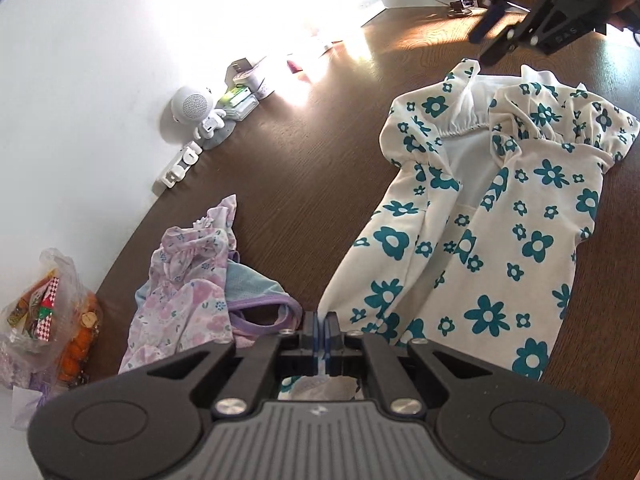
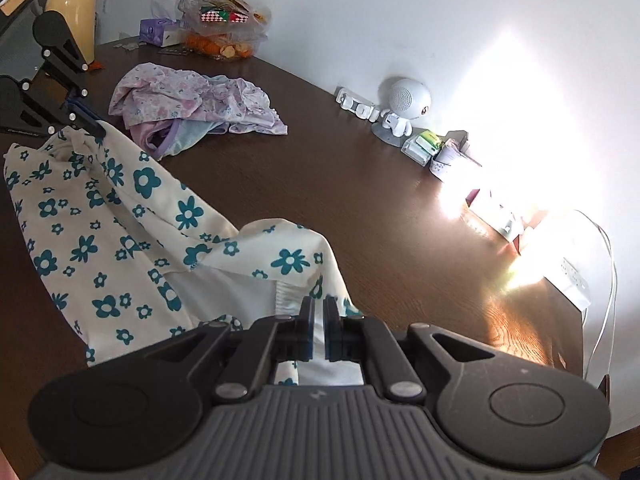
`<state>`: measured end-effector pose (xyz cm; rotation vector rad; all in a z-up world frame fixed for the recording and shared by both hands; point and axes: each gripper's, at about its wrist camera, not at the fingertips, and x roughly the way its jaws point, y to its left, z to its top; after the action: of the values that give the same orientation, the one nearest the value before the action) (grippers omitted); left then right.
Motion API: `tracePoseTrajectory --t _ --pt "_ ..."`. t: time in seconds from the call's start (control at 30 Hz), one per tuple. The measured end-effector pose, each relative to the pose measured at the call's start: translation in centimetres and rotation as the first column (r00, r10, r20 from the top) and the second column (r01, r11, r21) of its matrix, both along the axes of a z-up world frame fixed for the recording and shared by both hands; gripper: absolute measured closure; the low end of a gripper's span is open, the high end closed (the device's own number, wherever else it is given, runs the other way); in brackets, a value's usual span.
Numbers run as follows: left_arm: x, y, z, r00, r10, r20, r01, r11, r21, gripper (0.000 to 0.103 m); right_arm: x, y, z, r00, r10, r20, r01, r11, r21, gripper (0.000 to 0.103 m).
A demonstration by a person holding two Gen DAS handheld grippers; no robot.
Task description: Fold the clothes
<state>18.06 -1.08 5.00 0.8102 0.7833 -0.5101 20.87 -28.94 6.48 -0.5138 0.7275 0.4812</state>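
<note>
Dress (image 1: 480,216), white with teal flowers, lies on the brown table (image 1: 312,168), filling the right of the left wrist view; the left gripper (image 1: 322,320) at bottom centre pinches its hem, jaws pressed together. The right gripper (image 1: 496,40) hangs upper right by the collar. A lilac pile (image 1: 192,280) sits lower left.

In the right wrist view, the right gripper (image 2: 319,308) stands slightly parted with white fabric of the dress (image 2: 120,232) between its fingers; whether they press it I cannot tell. The left gripper (image 2: 86,120), upper left, clamps the far end.
</note>
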Motion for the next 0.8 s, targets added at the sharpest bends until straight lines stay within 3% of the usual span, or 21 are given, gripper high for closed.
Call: tracePoseTrajectory --t 0.03,0.1,0.37,0.4,0.47,0.5,0.6,0.8 --pt "-0.1 -0.1 -0.1 1.0 0.001 -0.001 -0.001 1.0 0.003 0.101 0.7 0.2 -0.3 1.0 -0.008 -0.009 0.008 1.0 0.007 0.062" --pt "-0.1 -0.1 -0.5 1.0 0.002 -0.004 -0.002 1.0 0.009 0.101 2.4 0.5 -0.9 0.999 -0.023 -0.029 0.024 0.999 0.026 0.044" --pt "0.0 0.5 -0.9 0.999 0.011 -0.033 -0.012 1.0 -0.01 0.101 12.2 3.7 -4.8 0.965 -0.042 -0.261 0.052 0.998 0.032 0.045" --pt "0.1 0.6 -1.0 0.999 0.012 -0.036 -0.012 1.0 -0.01 0.101 12.9 4.1 -5.3 0.96 -0.043 -0.277 0.052 0.998 0.026 0.048" --pt "0.3 0.7 -1.2 0.999 0.014 -0.04 -0.014 1.0 -0.01 0.101 13.6 4.6 -6.1 0.948 -0.03 -0.315 0.04 0.999 0.025 0.078" --pt "0.2 0.8 -1.3 0.999 0.012 -0.041 -0.013 1.0 -0.011 0.101 13.5 4.7 -6.2 0.949 -0.021 -0.315 0.031 0.999 0.026 0.101" --pt "-0.3 1.0 -1.2 1.0 0.003 -0.027 -0.003 1.0 -0.02 0.101 11.8 4.7 -5.4 0.966 0.015 -0.257 -0.008 1.0 0.027 0.101" --pt "-4.0 1.7 0.3 0.998 -0.007 0.07 0.011 0.998 -0.056 0.102 3.0 2.3 0.1 0.996 0.092 -0.012 -0.092 0.996 0.005 0.102"
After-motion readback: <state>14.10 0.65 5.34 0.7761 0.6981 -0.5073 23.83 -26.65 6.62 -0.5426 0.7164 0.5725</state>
